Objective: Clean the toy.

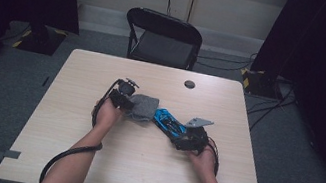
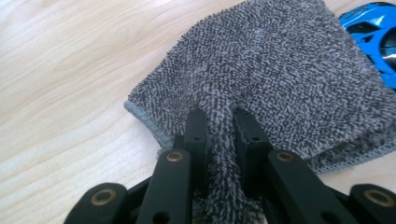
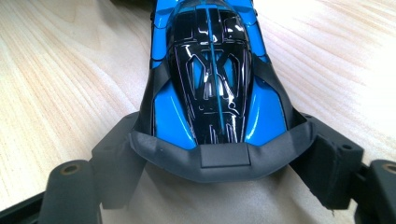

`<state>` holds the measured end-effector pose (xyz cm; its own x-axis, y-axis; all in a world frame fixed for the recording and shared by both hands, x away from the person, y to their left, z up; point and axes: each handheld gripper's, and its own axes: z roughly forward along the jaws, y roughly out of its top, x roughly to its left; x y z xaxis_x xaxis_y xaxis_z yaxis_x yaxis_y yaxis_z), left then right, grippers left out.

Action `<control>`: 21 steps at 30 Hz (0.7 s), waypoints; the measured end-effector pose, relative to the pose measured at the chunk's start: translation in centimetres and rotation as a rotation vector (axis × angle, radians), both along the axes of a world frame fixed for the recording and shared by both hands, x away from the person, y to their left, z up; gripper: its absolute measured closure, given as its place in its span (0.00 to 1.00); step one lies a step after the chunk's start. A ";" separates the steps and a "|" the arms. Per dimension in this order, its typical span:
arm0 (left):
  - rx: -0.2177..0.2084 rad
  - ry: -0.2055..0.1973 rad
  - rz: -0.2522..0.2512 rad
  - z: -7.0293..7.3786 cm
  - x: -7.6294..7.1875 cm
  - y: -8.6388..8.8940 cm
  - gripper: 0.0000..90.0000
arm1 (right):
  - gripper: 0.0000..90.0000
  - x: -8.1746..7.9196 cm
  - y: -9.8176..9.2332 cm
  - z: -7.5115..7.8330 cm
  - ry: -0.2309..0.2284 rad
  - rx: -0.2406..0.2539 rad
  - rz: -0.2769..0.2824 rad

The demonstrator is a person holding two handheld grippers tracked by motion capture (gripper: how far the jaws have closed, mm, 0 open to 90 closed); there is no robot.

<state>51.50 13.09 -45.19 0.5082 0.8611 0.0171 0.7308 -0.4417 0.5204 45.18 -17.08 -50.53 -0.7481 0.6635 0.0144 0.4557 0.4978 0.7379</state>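
Note:
A grey terry cloth (image 1: 143, 108) lies bunched at the table's middle, its right edge against the nose of a blue and black toy car (image 1: 169, 123). My left gripper (image 1: 126, 100) is shut on the cloth; in the left gripper view a fold of the cloth (image 2: 261, 79) is pinched between both jaws, at the left gripper (image 2: 219, 121), with the car (image 2: 373, 32) at the far right. My right gripper (image 1: 183, 134) is shut on the car's rear; in the right gripper view its jaws press the car (image 3: 210, 79) from both sides at the dark rear spoiler, at the right gripper (image 3: 219, 158).
The light wood table (image 1: 137, 168) has bare surface near its front edge. A small dark round disc (image 1: 189, 84) sits near the far edge. A black folding chair (image 1: 162, 38) stands behind the table. Cables trail from both grippers toward the near edge.

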 end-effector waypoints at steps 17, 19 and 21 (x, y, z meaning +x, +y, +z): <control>-0.069 -0.059 0.022 2.6 -0.7 2.5 0.86 | 0.26 0.0 0.0 0.0 0.000 0.000 0.000; -0.078 -0.066 0.016 3.0 -0.8 2.6 0.86 | 0.26 0.0 0.0 0.0 0.000 0.001 0.000; -0.085 -0.073 0.013 3.3 -0.9 2.7 0.86 | 0.26 0.0 0.0 0.0 0.000 0.001 -0.001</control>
<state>50.60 15.77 -41.90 0.4968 0.8676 -0.0201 0.6951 -0.3840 0.6078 45.18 -17.07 -50.53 -0.7477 0.6639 0.0149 0.4561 0.4972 0.7381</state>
